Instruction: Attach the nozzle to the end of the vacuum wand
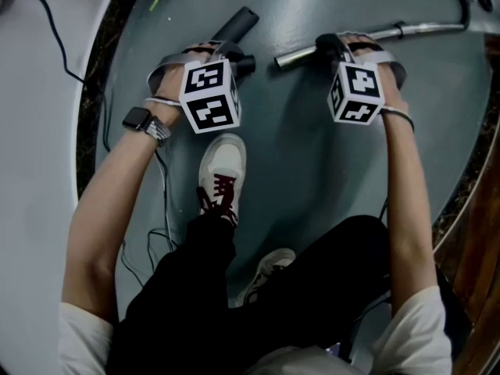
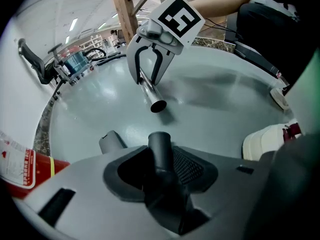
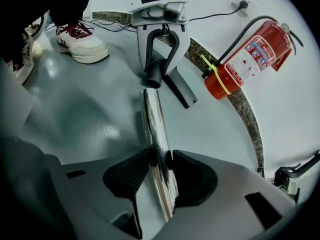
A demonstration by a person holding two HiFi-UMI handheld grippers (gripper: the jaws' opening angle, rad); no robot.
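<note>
Dark nozzle (image 2: 160,145) and chrome wand (image 3: 152,115) not yet joined
The left gripper (image 2: 162,171) clamps the nozzle, the right gripper (image 3: 159,165) the wand, ends near but apart; pushed together askew, they may jam, or the slick wand may slip in its grip.

No print is legible; the fire extinguisher (image 3: 250,59) label (image 3: 248,58) is too small to read.

Both forearms reach forward past the white shoe (image 1: 223,166) — left gripper (image 2: 160,165) beyond its left side, clamped on the nozzle (image 1: 238,23); right gripper (image 3: 159,159) beyond its right, clamped on the wand (image 1: 426,30) — both tilted steeply downward.
</note>
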